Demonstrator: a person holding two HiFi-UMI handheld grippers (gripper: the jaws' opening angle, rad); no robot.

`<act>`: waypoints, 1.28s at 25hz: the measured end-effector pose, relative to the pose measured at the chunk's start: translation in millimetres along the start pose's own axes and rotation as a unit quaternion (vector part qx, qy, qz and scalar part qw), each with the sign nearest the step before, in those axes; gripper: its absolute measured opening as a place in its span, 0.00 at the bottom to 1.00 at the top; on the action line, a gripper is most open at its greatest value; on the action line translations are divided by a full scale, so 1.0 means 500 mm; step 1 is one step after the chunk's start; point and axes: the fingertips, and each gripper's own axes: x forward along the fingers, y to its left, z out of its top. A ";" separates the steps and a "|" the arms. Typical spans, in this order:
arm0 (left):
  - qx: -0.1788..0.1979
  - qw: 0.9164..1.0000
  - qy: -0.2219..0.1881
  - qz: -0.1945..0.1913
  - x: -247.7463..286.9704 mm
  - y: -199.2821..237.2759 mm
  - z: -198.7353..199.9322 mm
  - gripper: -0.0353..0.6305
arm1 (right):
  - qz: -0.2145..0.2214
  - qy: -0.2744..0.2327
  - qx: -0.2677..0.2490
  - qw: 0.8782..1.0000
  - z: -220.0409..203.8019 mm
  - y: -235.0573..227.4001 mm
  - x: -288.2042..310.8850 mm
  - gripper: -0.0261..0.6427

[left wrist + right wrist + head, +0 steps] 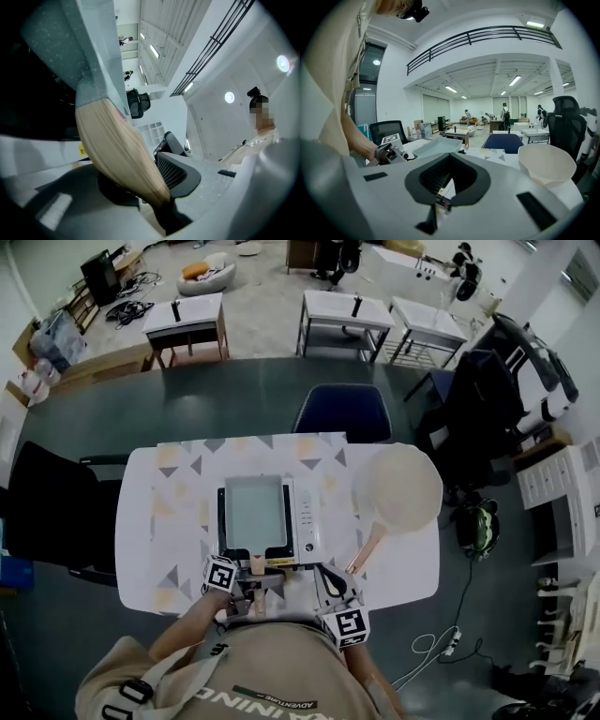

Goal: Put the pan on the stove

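Note:
A square grey pan [255, 512] with a wooden handle [256, 564] rests on the white stove [306, 521] in the middle of the table [159, 521]. My left gripper [254, 583] is shut on that handle at the table's near edge. In the left gripper view the handle [122, 150] runs between the jaws [161, 201] up to the pan body [89, 47]. My right gripper [330, 585] hovers just right of it, shut and holding nothing [440, 197]. The right gripper view shows the square pan [436, 146] and the left gripper [391, 151] at left.
A round cream pan [398, 488] with a wooden handle [366, 549] lies on the table's right side, also in the right gripper view [546, 164]. A blue chair [342, 412] stands behind the table, a black chair [56, 512] to the left, a black office chair [487, 399] to the right.

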 end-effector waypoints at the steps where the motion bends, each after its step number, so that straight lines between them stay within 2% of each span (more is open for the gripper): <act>1: -0.001 1.000 0.000 0.001 -0.001 -0.001 0.001 0.23 | 0.001 0.000 -0.001 1.000 0.001 0.002 -0.002 0.04; 12: 0.005 1.000 0.000 0.006 0.003 0.009 0.000 0.23 | 0.019 -0.009 -0.010 1.000 0.017 0.011 0.002 0.04; 26: -0.003 1.000 -0.002 0.008 0.003 -0.002 0.005 0.23 | 0.013 0.007 -0.003 1.000 -0.008 0.011 -0.007 0.04; 32: 0.005 1.000 -0.003 0.010 0.003 0.008 0.002 0.23 | 0.021 0.006 -0.013 1.000 -0.003 0.013 -0.007 0.04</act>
